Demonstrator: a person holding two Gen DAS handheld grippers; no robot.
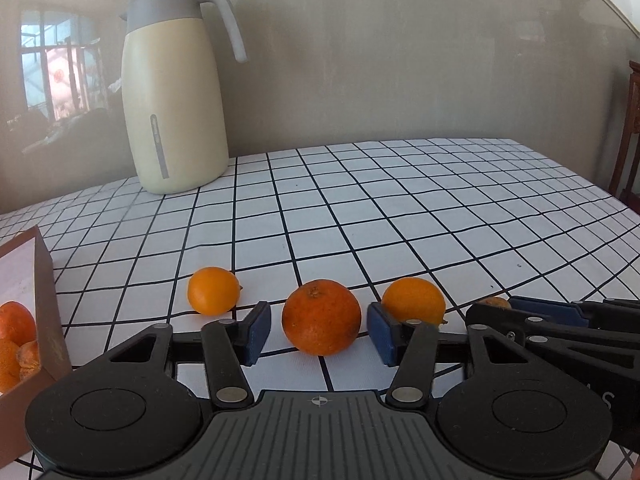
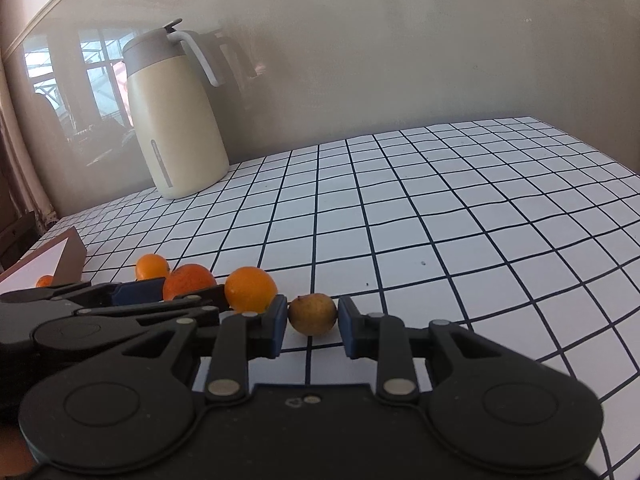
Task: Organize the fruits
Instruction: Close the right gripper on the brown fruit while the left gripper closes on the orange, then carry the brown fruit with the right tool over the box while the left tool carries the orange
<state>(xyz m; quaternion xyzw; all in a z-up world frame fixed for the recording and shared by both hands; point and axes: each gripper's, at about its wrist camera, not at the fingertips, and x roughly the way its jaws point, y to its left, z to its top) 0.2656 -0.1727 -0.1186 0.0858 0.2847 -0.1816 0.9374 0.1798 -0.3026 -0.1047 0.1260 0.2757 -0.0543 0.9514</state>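
Observation:
A large orange (image 1: pixel 321 317) lies on the checked tablecloth between the open pads of my left gripper (image 1: pixel 319 330); gaps show on both sides. Two smaller yellow-orange fruits (image 1: pixel 213 290) (image 1: pixel 413 301) lie just beyond, left and right. In the right wrist view my right gripper (image 2: pixel 313 326) is open around a small brownish fruit (image 2: pixel 312 314), pads close to it on both sides. The large orange (image 2: pixel 188 280) and the two smaller fruits (image 2: pixel 250 289) (image 2: pixel 151 266) show to its left, behind my left gripper. The right gripper (image 1: pixel 540 312) shows at the right of the left wrist view.
A brown cardboard box (image 1: pixel 44 304) at the left edge holds several oranges (image 1: pixel 14 322). A cream thermos jug (image 1: pixel 176 92) stands at the back left against the wall. The checked tablecloth (image 1: pixel 440 216) stretches right to the table edge; a wooden chair (image 1: pixel 630 136) stands beyond.

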